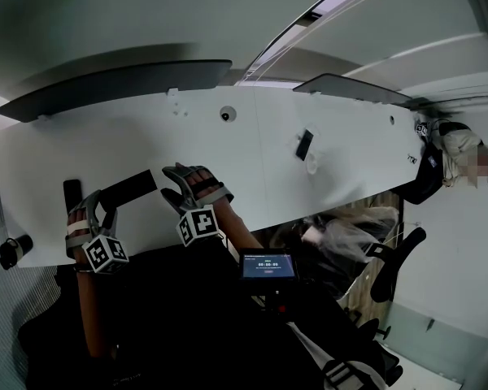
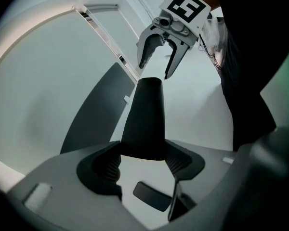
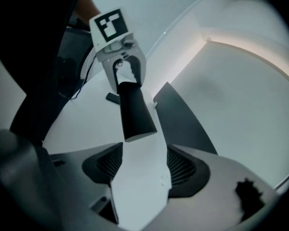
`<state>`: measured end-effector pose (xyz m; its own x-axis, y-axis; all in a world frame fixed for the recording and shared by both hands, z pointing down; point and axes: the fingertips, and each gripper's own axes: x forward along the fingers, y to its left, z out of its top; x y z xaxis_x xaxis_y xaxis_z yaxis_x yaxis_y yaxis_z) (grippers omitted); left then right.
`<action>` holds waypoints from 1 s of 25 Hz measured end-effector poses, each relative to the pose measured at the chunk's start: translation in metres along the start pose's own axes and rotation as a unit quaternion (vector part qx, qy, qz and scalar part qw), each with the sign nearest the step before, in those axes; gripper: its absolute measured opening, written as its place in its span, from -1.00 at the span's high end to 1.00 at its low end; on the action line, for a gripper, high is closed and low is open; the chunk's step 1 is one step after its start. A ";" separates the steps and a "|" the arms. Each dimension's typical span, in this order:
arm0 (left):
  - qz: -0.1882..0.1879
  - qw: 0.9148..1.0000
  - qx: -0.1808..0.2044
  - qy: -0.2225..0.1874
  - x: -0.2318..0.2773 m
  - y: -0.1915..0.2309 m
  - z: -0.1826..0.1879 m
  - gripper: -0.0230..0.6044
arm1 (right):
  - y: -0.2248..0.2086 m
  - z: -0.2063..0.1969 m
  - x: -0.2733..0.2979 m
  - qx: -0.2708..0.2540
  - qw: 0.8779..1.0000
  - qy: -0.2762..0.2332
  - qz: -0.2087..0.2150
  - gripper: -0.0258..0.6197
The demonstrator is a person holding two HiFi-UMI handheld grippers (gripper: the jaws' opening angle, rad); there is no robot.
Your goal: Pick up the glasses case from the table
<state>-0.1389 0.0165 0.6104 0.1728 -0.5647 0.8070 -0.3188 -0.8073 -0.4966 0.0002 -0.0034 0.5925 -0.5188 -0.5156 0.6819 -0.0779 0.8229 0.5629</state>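
Glasses case (image 1: 130,189): black, long, tapered, held over the near left part of the white table (image 1: 350,161), running between the two grippers.

Left forearm (image 1: 93,315) comes up from the lower edge of the head view. The left gripper (image 1: 93,210) is pitched steeply down toward the tabletop. Right forearm (image 1: 240,234) reaches in from the person's body, and the right gripper (image 1: 187,177) is also angled down, facing the left one.

Left gripper: jaws wide, clamped on one end of the case, with a ribbed pad pressing each side. Bare table shows under that end, so it sits clear of the surface there.

Right gripper: jaws spread, nothing between the pads, only table. The case's free end hangs just ahead of them, outside the grip. From the left gripper view its fingertips sit close to that end; contact cannot be judged.

Small dark flat object (image 2: 151,196) lies on the table below the left jaws, partly cut off by the gripper body; identity unclear.

Head view is dim, and both hands are mostly covered by the gripper frames and marker cubes.
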 end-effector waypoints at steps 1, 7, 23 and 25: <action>-0.003 1.000 -0.020 -0.008 0.000 0.000 -0.001 0.00 | -0.005 0.004 -0.003 0.032 0.999 -0.018 -0.005 0.01; -0.058 0.962 -0.244 -0.107 0.003 -0.006 0.003 0.00 | -0.032 0.030 -0.030 0.211 0.966 -0.150 -0.011 0.01; -0.259 0.622 -0.660 -0.332 0.004 -0.029 0.037 0.00 | -0.027 -0.015 -0.037 0.616 0.744 -0.258 -0.015 0.02; -0.267 0.598 -0.678 -0.333 0.006 -0.031 0.033 0.00 | -0.020 -0.015 -0.034 0.629 0.733 -0.257 -0.007 0.02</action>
<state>-0.0968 0.0324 0.6206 0.7761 -0.5966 0.2042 -0.4374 -0.2761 0.8558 0.0322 -0.0054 0.5650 -0.7374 -0.6341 0.2326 -0.6430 0.5536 -0.5292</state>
